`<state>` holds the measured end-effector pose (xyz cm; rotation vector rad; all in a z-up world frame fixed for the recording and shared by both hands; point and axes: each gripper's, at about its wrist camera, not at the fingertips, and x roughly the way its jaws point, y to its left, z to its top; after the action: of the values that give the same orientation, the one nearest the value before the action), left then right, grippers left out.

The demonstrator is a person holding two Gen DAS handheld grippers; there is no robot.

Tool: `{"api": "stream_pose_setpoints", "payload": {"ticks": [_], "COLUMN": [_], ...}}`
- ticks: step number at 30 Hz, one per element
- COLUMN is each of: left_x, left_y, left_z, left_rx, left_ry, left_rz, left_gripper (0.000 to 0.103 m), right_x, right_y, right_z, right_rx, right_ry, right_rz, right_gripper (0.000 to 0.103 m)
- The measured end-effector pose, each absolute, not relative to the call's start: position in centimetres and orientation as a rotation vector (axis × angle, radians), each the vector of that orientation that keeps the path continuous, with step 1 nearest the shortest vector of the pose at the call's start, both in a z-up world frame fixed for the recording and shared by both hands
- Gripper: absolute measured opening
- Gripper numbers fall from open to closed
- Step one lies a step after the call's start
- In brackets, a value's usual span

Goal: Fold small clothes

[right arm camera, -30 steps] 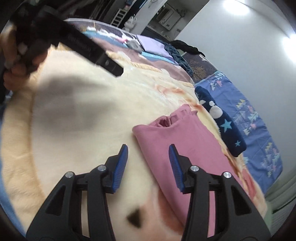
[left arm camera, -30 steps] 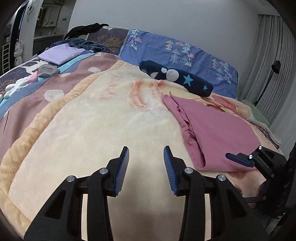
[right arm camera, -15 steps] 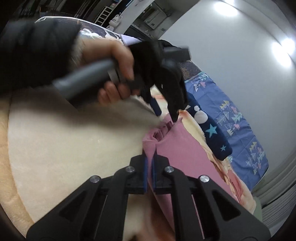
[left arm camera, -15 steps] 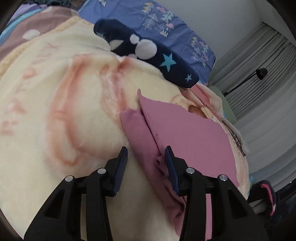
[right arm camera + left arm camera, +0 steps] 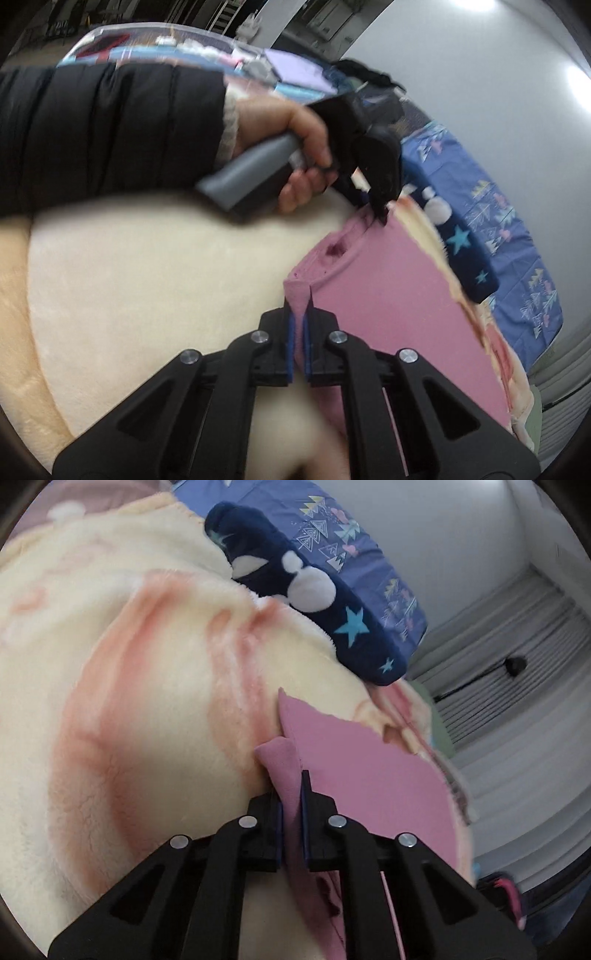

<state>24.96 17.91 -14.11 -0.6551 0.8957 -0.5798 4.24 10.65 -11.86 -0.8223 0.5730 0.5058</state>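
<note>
Grippers pinching a flat pink fabric garment (image 5: pixel 362 775) on a cream plush blanket (image 5: pixel 129 701).
Left gripper (image 5: pixel 291 808), jaws just closed, and right gripper (image 5: pixel 299 332) each clamp its near edge.

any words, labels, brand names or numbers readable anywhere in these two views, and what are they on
None can be read.
Blue sheet: printed trees and hearts only, no letters.
Navy plush blanket: stars and white blobs, no text.
Pink garment: no label or print showing.
Items at the far end of the bed: too blurred to tell.
</note>
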Motion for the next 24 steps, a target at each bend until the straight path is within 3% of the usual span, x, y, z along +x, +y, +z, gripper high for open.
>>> {"api": "stream_pose_setpoints", "payload": {"ticks": [10, 14, 18, 19, 21, 24], "left_x": [24.4, 24.2, 24.1, 24.1, 24.0, 23.3], "left_y": [18.3, 18.4, 18.5, 18.6, 18.9, 19.7], "left_z": [-13.4, -13.4, -13.6, -13.6, -13.7, -13.3], "left_rx": [-0.637, -0.616, -0.62, -0.624, -0.632, -0.644], "left_ry": [0.851, 0.854, 0.859, 0.86, 0.86, 0.838], "left_rz": [-0.548, -0.537, -0.541, -0.545, -0.553, -0.557], "left_gripper": [0.008, 0.009, 0.012, 0.012, 0.013, 0.014], "right_x": [2.7, 3.2, 1.4, 1.4, 1.8, 4.8], "right_y": [10.3, 10.7, 11.0, 11.0, 10.8, 10.1], "right_z": [-10.5, -11.7, -10.5, -10.0, -8.5, -7.1], "right_rx": [-0.785, -0.821, -0.831, -0.812, -0.736, -0.648], "right_ry": [0.508, 0.563, 0.506, 0.508, 0.523, 0.541], "right_rz": [0.497, 0.5, 0.574, 0.594, 0.625, 0.568], "right_gripper": [0.004, 0.005, 0.027, 0.028, 0.026, 0.004]}}
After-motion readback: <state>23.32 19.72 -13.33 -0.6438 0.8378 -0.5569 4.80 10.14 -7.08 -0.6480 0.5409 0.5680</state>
